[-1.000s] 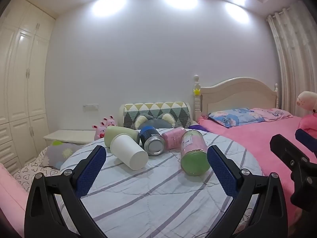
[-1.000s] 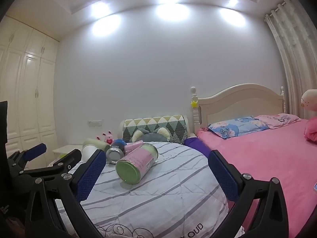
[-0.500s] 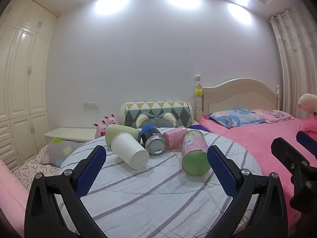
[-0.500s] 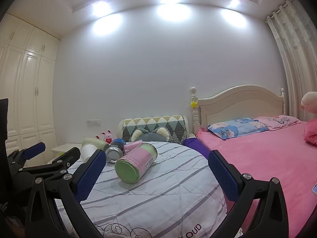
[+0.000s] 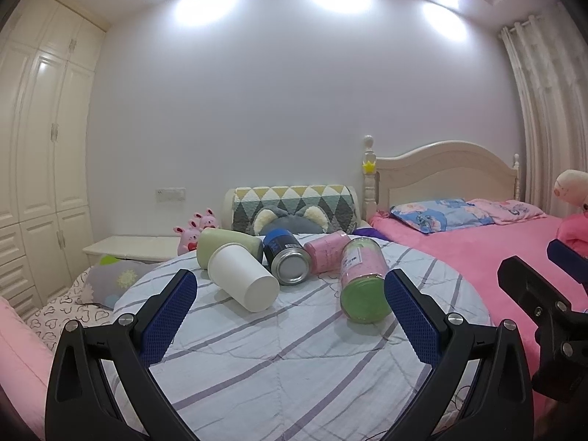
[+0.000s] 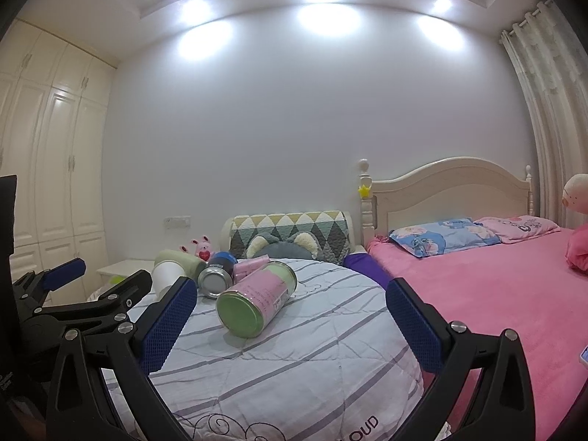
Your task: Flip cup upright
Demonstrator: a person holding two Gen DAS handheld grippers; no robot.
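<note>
A white paper cup [image 5: 242, 281] lies on its side on the round table with the striped cloth [image 5: 294, 360], base end toward me. It also shows in the right wrist view [image 6: 165, 278], partly hidden by the left gripper. My left gripper [image 5: 290, 319] is open and empty, short of the cup. My right gripper [image 6: 290, 327] is open and empty, to the right of the table; it shows at the right edge of the left wrist view [image 5: 544, 286].
Beside the cup lie a pale green cup [image 5: 228, 248], a blue can [image 5: 286, 261], a pink cup [image 5: 327, 253] and a pink-and-green can [image 5: 362, 286]. A pink bed [image 5: 477, 250] is to the right, a chair back [image 5: 294, 205] behind the table.
Both views have shifted slightly, and the cups sit a little higher in the left wrist view. Nothing on the table has moved. Both grippers stay open.
</note>
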